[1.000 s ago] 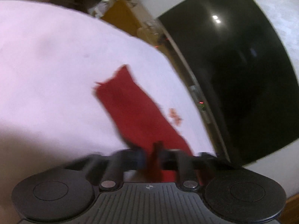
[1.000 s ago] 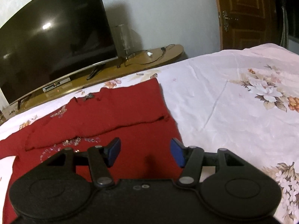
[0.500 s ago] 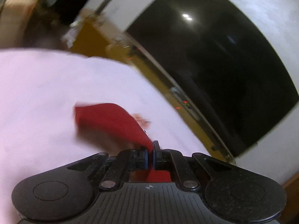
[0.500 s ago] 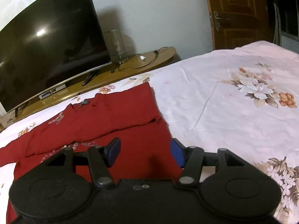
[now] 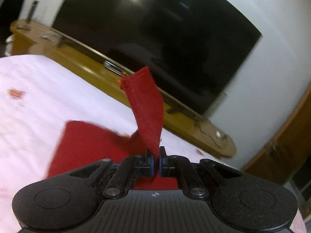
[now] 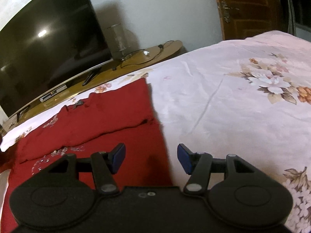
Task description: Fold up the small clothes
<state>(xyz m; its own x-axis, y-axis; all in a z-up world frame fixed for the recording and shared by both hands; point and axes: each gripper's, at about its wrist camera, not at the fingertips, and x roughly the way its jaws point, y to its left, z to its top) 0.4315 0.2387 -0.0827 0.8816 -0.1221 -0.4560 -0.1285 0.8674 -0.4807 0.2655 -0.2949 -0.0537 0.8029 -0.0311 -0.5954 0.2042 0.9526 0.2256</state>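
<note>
A dark red knit garment [image 6: 108, 128] with beadwork lies spread on the floral bedsheet [image 6: 233, 101]. One sleeve is folded across its body. My left gripper [image 5: 155, 162] is shut on the other red sleeve [image 5: 145, 106] and holds it lifted, its cuff standing up in the air. The rest of the garment [image 5: 87, 147] lies below it on the bed. My right gripper [image 6: 149, 158] is open and empty, hovering over the garment's right edge.
A large dark TV [image 6: 44, 44] stands on a low wooden stand [image 6: 136, 62] beyond the bed's far edge. It also shows in the left wrist view [image 5: 165, 38]. A wooden door [image 6: 248, 5] is at the back right. Bare bedsheet spreads to the right.
My left gripper has lifted the sleeve off the bed and swung it right, toward the TV. My right gripper has shifted slightly right and stays open.
</note>
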